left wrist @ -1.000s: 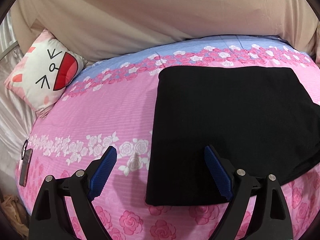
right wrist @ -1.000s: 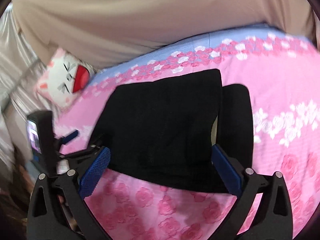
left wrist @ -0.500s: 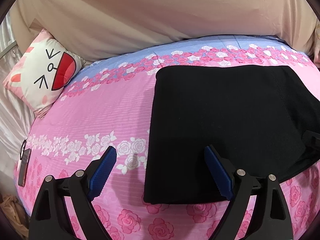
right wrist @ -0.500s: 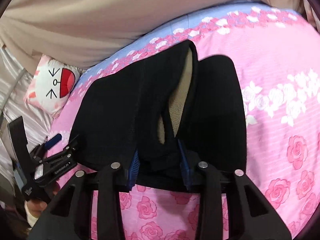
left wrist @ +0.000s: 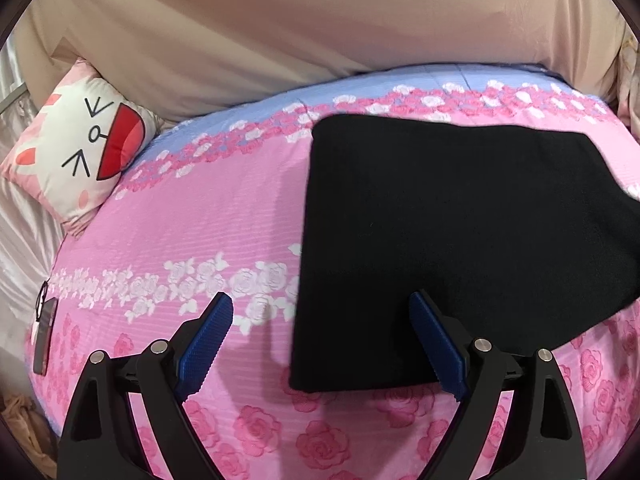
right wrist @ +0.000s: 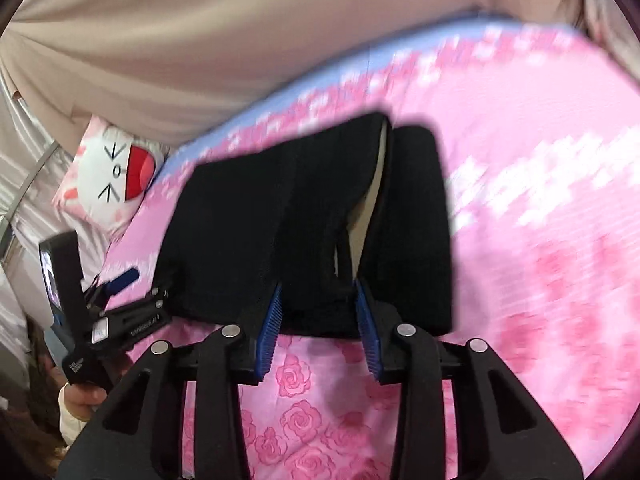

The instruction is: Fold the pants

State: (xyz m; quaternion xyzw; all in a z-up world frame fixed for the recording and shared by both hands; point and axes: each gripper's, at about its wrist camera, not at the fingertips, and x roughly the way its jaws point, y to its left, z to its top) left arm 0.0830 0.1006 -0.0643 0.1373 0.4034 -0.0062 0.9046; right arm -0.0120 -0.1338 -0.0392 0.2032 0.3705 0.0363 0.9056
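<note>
The black pants (left wrist: 460,240) lie folded on the pink rose bedspread (left wrist: 192,236). My left gripper (left wrist: 320,340) is open over the pants' near left corner, one finger over the bedspread, one over the cloth. My right gripper (right wrist: 318,312) is shut on a bunched near edge of the pants (right wrist: 248,224) and lifts that fold, so the pale lining shows. The left gripper also shows at the left of the right wrist view (right wrist: 120,284), held in a hand.
A white cat-face pillow (left wrist: 80,152) leans at the bed's far left corner. A beige curtain (left wrist: 300,32) hangs behind the bed. A dark tag or phone (left wrist: 42,334) lies at the left edge of the bed.
My right gripper closed on the near edge of the pants and has lifted the fold. My left gripper has stayed open and drifted slightly.
</note>
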